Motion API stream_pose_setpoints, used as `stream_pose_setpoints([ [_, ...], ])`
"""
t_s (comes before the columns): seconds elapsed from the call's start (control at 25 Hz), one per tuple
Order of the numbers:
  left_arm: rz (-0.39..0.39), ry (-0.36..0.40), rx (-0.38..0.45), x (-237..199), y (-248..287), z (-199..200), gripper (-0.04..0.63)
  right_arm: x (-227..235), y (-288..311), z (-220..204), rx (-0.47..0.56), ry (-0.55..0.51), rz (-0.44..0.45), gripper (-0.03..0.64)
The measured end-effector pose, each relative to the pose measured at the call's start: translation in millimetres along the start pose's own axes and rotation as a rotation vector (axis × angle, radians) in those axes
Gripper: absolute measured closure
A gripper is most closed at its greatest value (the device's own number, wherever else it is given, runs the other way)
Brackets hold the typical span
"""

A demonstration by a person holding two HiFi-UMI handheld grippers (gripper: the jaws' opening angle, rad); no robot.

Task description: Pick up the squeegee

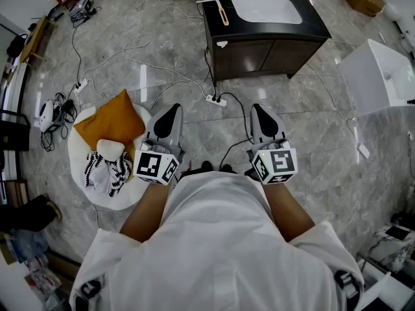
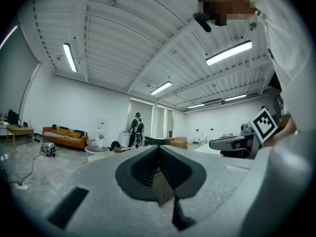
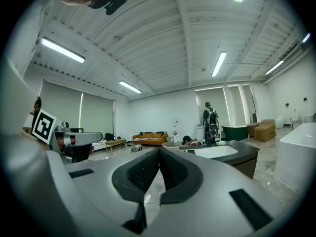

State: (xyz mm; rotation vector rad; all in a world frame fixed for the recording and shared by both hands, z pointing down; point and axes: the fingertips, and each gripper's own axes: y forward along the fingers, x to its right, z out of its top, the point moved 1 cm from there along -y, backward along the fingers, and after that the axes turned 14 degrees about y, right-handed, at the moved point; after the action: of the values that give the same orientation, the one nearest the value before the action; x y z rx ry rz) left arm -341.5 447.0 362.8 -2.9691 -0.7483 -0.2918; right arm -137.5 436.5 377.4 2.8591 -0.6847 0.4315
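Note:
The squeegee (image 1: 223,13), with an orange handle and a pale blade, lies on the left part of the dark sink cabinet (image 1: 272,41) at the top of the head view. My left gripper (image 1: 170,112) and my right gripper (image 1: 259,112) are held side by side at waist height, pointing level towards the cabinet and well short of it. In the left gripper view the left gripper's (image 2: 159,147) jaws meet at the tip with nothing between them. The right gripper (image 3: 159,149) is likewise shut and empty, with the cabinet (image 3: 232,157) ahead to its right.
A round white stool (image 1: 81,173) at the left carries an orange cushion (image 1: 111,118) and a black-and-white cloth (image 1: 107,167). A power strip (image 1: 216,100) and cables lie on the floor before the cabinet. A white tub (image 1: 379,76) stands at right. A person (image 3: 211,122) stands far off.

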Motion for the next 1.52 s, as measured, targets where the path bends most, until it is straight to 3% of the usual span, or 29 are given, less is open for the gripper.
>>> stream_pose_setpoints([
  [0.48,-0.065,-0.008,-0.041,30.3,27.7,-7.4,0.58,53.4,-27.5,10.7,0.045,0.024,-0.052,0.601],
  [0.76,-0.16,-0.002,-0.046,75.9,45.1,-6.1,0.58,82.3,-53.4,8.7,0.067,0.041,-0.014,0.601],
  [1.0,-0.181,-0.024,-0.034,97.1,55.5,-1.7,0.58,90.1,-71.3,7.6,0.059,0.006,0.04,0.601],
  [1.52,-0.23,-0.062,-0.057,116.3,107.1,-19.5,0.58,153.8,-65.0,1.6,0.053,0.102,-0.031,0.601],
])
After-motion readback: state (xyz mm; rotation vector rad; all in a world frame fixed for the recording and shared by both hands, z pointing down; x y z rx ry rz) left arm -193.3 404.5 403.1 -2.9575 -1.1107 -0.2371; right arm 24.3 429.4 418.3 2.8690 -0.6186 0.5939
